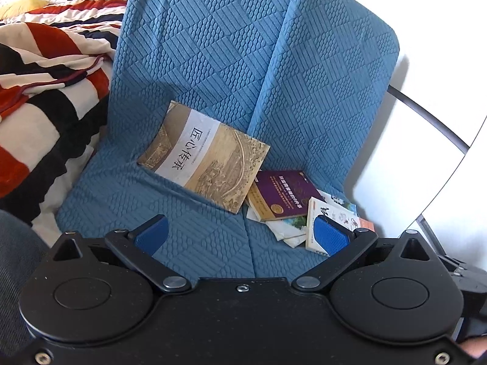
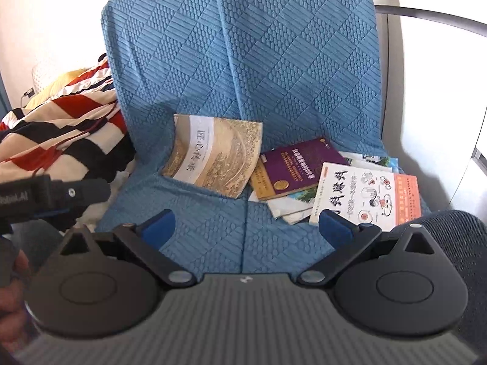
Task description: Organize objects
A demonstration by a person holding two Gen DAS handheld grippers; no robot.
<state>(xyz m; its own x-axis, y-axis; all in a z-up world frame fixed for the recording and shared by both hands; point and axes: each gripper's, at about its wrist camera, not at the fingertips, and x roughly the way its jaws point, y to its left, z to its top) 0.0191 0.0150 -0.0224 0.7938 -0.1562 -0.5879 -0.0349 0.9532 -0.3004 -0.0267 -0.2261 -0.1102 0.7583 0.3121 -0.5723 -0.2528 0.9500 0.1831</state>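
Observation:
A tan book leans against the back of the blue quilted seat. To its right lie a purple book, a white and orange book and several thin booklets in a loose pile. My left gripper is open and empty above the seat's front, its right finger over the white book. My right gripper is open and empty in front of the pile. The left gripper's body shows at the left of the right wrist view.
A red, black and white striped blanket lies left of the seat. A white wall with a dark rail stands to the right. A dark grey cushion edge is at the lower right.

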